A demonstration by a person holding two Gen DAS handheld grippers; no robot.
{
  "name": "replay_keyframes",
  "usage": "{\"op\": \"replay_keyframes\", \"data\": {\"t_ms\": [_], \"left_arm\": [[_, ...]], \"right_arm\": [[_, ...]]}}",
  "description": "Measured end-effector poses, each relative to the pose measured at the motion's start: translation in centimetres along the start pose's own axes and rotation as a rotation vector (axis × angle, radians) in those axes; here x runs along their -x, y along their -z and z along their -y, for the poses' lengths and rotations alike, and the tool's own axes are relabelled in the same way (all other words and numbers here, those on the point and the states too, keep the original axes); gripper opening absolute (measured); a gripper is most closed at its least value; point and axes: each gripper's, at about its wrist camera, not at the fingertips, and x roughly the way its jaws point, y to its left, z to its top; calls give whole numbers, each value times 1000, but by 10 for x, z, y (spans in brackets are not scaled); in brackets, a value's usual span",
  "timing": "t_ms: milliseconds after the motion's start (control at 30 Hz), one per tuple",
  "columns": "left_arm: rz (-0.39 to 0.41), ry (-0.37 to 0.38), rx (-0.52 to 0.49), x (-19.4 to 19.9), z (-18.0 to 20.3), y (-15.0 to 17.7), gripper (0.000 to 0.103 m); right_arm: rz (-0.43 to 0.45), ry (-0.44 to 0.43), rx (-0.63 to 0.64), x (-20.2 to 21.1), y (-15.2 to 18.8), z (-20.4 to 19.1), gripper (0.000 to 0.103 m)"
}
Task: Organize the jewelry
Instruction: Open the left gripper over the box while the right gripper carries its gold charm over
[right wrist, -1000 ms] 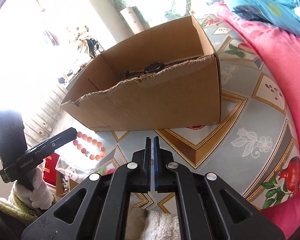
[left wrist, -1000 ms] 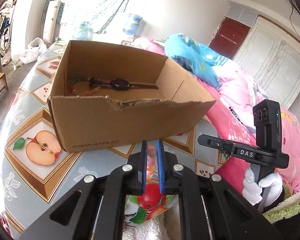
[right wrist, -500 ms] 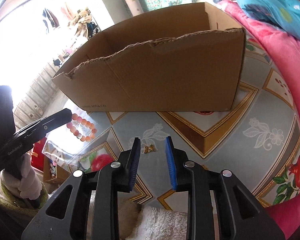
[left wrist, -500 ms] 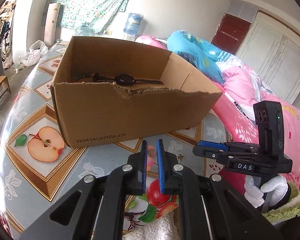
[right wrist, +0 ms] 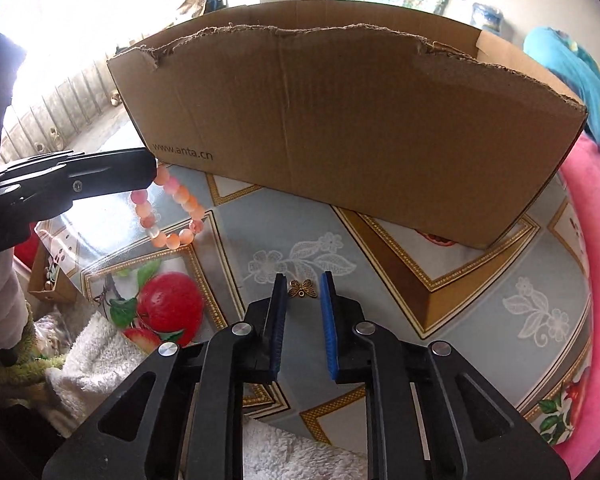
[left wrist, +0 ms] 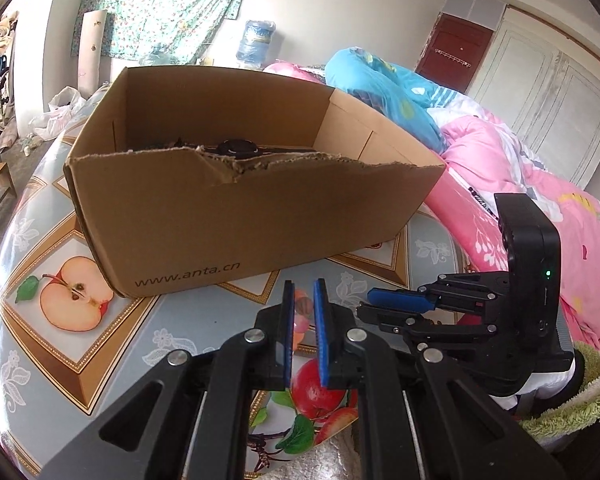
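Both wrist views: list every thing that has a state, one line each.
Cardboard box: upright on the table, top open, near rim torn.
Watch: lying inside the box.
Bead bracelet: hanging from the left gripper.
Butterfly charm: flat on the table, untouched.
Left gripper: shut on the bracelet.
Right gripper: open, jaws just been closing, charm between them.

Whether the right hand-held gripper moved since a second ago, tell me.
Yes: right hand-held gripper sank against the box, hiding its inside; jaws, just closing, flank the charm.
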Motion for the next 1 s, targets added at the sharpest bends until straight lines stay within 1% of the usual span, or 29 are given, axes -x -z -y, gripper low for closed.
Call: {"op": "replay_keyframes", "data": {"t_ms": [167,233,400,533,600,633,733,833,933,1000], "left_arm": [[-11,1,6,-4,-1,-1,9],[-11,3,0,-4,-1,-1,9],[-11,2,-11,-4,1,-1,9],[0,3,-14,2,2,-2,9],[3,8,-7,8,2,-4,9],[4,20,2,13,2,-6,9],[43,67,14,36,6,-20,9],[105,115,5,62,12,-44,9],[166,158,-22,83,18,-75,9],[192,147,-35,87,20,-96,9]], "right_arm": [[-14,-2,25,-5,-3,8,11],[-16,-12,15,-6,-5,7,10],[-19,-67,-77,-7,-8,19,10],[-13,-107,-142,-6,-9,36,10],[-1,-117,-158,1,-8,35,10],[10,-127,-163,10,-9,42,10],[70,-141,-153,37,-14,42,10],[159,-159,-142,75,-27,40,10],[245,-178,-140,107,-47,44,10],[297,-186,-134,121,-64,50,10]]}}
